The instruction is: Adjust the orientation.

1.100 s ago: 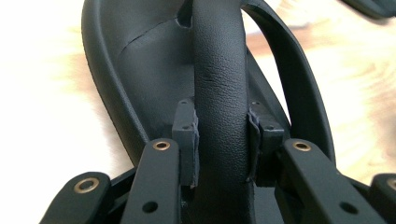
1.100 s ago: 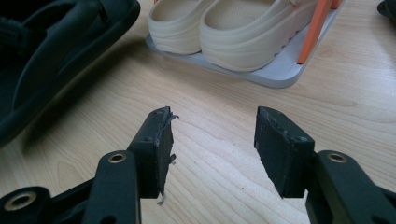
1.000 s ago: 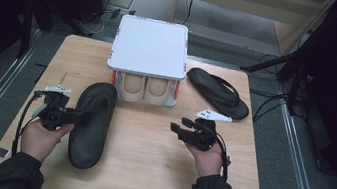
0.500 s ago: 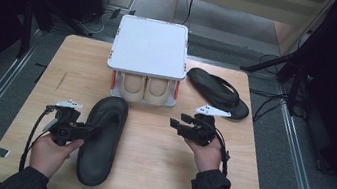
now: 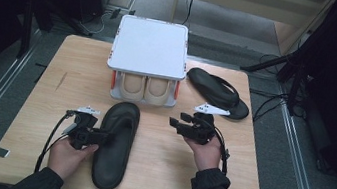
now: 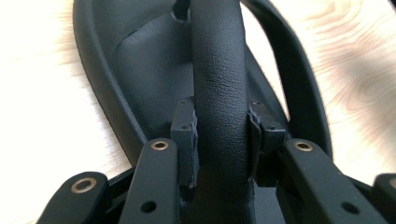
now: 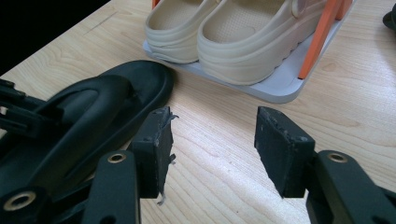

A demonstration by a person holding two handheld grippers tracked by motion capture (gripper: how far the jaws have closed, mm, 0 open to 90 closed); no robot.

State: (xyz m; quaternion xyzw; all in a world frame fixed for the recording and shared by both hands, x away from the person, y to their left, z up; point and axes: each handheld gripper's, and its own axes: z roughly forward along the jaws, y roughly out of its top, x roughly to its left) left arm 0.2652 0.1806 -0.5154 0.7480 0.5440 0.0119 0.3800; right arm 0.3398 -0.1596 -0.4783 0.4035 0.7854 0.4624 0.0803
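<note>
Pale wood is lying under everything you are working on: a table [image 5: 43,106] with dark floor around it and a white shoe rack [image 5: 149,46] sitting at its far middle. Inside that rack, a pair of beige clogs [image 5: 140,88] is resting side by side, toes facing you. Your left gripper [image 5: 99,137] is pinching the strap of the black flip-flop [image 5: 116,142] lying lengthwise in front of the rack, its toe end just short of the rack's base. In the left gripper view the two pads [image 6: 186,135] are pressing against either side of that strap [image 6: 219,93], with the sole showing beneath. Your right gripper [image 5: 175,124] is hovering over bare wood to the right of that sandal, holding nothing; in the right gripper view its pads [image 7: 156,140] are standing spread apart with table grain between them. A second black flip-flop [image 5: 217,92] is lying at an angle beside the rack's right side, just beyond your right hand [image 5: 208,153].
</note>
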